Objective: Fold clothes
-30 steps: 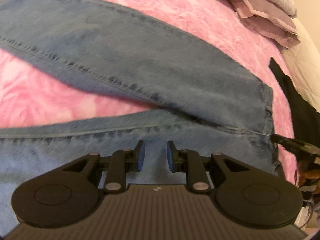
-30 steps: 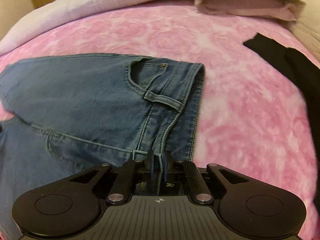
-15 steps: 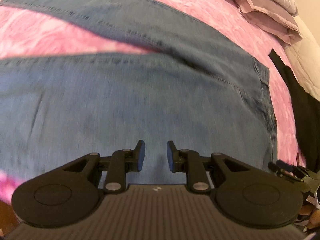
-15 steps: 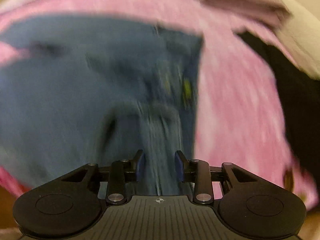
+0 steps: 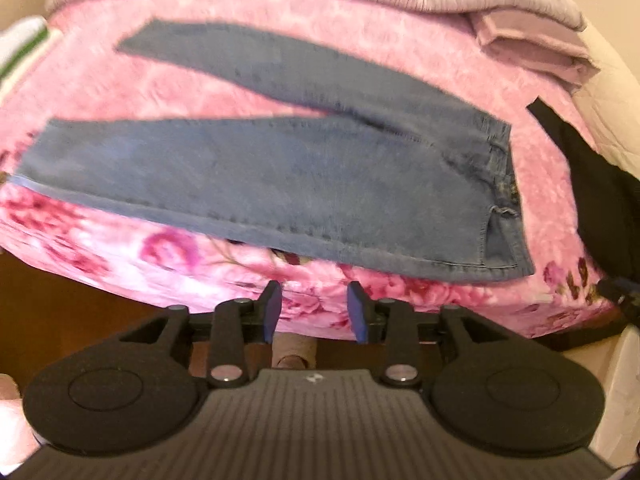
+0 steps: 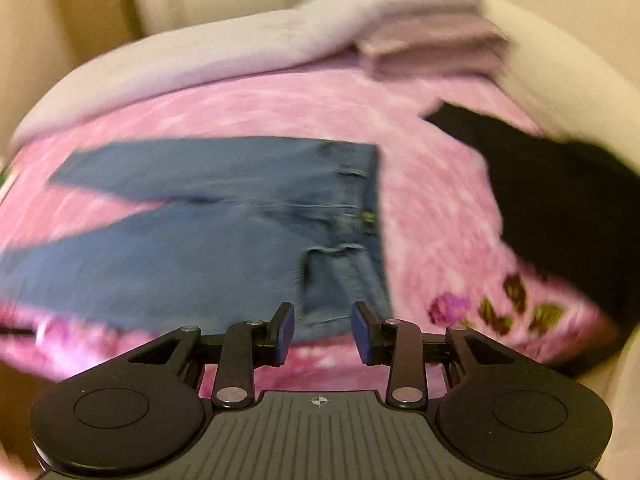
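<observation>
Blue jeans lie flat on the pink bed, waistband to the right, both legs spread out to the left. In the right wrist view the jeans show the waistband end nearest me. My left gripper hangs well back from the bed's front edge, its jaws opening, with nothing between them. My right gripper is also raised clear of the jeans, jaws opening and empty.
A black garment lies on the bed's right side. Folded pale bedding and a pillow are piled at the far edge. The flowered bedspread drops over the front edge above a brown floor.
Both grippers pulled back and up from the jeans, so the whole garment and the bed's front edge now show. The right gripper let go of the waistband. Both sets of jaws widened.
</observation>
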Demonstrator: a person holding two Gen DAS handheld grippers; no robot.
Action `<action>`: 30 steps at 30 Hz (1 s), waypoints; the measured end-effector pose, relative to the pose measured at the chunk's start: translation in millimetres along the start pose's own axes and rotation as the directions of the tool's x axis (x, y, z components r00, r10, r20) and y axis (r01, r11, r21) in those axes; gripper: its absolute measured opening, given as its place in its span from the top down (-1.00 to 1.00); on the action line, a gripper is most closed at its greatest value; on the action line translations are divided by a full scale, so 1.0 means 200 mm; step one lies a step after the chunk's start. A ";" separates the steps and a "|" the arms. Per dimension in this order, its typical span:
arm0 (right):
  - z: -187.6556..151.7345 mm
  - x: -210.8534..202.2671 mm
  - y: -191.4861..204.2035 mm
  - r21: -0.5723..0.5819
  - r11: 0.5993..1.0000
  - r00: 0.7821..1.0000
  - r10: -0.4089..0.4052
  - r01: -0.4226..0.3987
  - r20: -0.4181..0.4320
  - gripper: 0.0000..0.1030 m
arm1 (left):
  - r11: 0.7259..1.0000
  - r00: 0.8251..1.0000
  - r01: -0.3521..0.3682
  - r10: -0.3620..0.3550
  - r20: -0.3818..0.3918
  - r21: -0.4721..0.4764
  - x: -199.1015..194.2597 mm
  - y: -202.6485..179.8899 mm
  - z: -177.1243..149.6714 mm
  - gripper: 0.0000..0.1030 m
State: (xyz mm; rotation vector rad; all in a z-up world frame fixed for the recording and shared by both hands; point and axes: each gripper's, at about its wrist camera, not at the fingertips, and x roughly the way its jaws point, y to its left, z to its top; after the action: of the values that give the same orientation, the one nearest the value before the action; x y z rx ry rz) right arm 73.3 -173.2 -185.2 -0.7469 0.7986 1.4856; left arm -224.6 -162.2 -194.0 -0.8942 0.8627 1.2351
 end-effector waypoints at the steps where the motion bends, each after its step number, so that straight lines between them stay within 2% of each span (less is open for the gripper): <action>1: -0.01 -0.05 0.05 -0.030 1.000 1.000 0.008 -0.009 -0.015 0.30 | 1.000 1.000 -0.009 0.009 0.013 0.000 -0.07 -0.01 -0.01 0.38; 7: -0.04 -0.22 0.20 -0.052 0.993 0.991 0.100 -0.105 -0.089 0.30 | 0.999 0.997 -0.042 0.042 0.064 -0.003 -0.39 -0.04 -0.10 0.35; 12: -0.07 -0.28 0.20 -0.030 0.993 0.988 0.114 -0.118 -0.102 0.29 | 0.997 0.994 -0.073 0.073 0.086 0.000 -0.55 -0.02 -0.20 0.28; 21: -0.13 -0.37 0.21 0.002 0.994 0.984 0.111 -0.111 -0.141 0.29 | 0.992 0.985 -0.130 0.128 0.114 0.006 -0.67 0.05 -0.31 0.28; 30: -0.19 -0.43 0.20 0.047 0.994 0.984 0.101 -0.095 -0.150 0.29 | 0.990 0.985 -0.135 0.130 0.109 0.041 -0.68 0.07 -0.37 0.23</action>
State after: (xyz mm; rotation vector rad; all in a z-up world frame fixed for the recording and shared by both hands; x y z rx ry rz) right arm 37.8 -253.4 -132.8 -0.8078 0.9898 1.5087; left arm -260.6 -282.1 -101.6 -0.7348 0.8741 1.3593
